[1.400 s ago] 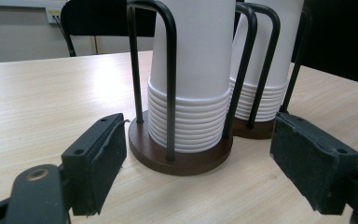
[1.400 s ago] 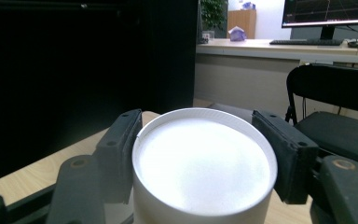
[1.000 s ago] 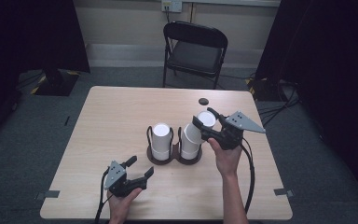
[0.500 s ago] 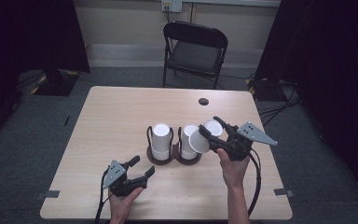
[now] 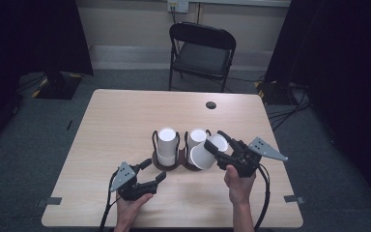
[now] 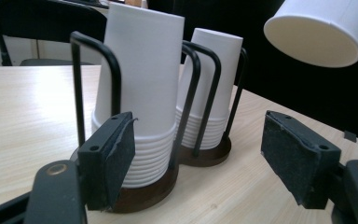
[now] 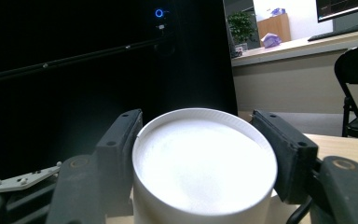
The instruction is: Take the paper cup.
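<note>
Right tool (image 5: 216, 144) grips tilted cup (image 5: 206, 152); cup's open end hidden.

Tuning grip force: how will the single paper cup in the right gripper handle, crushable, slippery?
The paper cup looks thin-walled and empty, so probably light and easily crushed. The right gripper clamps it tilted on opposite sides; the smooth wall may slip. Set down sideways, it would likely roll.
</note>
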Motion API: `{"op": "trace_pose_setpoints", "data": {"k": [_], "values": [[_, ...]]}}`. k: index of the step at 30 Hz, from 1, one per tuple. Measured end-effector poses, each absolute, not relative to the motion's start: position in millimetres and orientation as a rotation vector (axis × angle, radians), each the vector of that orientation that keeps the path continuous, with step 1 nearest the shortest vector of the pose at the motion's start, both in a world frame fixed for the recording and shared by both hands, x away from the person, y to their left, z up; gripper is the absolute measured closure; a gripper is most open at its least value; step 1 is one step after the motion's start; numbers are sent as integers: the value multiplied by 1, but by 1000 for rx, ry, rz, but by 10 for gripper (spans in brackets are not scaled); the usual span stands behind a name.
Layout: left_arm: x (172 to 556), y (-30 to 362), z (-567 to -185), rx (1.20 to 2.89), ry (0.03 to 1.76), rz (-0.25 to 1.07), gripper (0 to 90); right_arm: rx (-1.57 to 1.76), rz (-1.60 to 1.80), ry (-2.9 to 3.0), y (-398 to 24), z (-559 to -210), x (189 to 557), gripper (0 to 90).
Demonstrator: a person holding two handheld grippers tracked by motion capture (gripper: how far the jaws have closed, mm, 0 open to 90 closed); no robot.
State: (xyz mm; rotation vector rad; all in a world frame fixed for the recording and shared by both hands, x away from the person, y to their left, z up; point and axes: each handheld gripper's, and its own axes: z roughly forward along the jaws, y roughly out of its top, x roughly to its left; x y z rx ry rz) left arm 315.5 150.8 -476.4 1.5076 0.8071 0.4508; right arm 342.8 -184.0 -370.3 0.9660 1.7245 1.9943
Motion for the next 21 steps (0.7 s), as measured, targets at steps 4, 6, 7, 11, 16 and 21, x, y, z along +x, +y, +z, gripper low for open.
{"op": "trace_pose_setpoints", "data": {"k": [4, 6, 7, 11, 16, 21], "values": [[317, 147, -475, 1509, 774, 434, 275, 975, 2019, 1726, -182, -376, 340, 352], [317, 145, -474, 1513, 758, 426, 297, 998, 2040, 1723, -182, -380, 340, 352], [317, 144, -474, 1512, 749, 425, 298, 1006, 2052, 1721, -182, -383, 339, 352], [318, 141, -474, 1510, 729, 426, 278, 1038, 2096, 1714, -180, -394, 336, 352], [320, 138, -474, 1505, 715, 408, 275, 1081, 2170, 1695, -180, -403, 334, 353], [321, 135, -473, 1480, 683, 393, 285, 1123, 2261, 1670, -181, -410, 333, 352]]}}
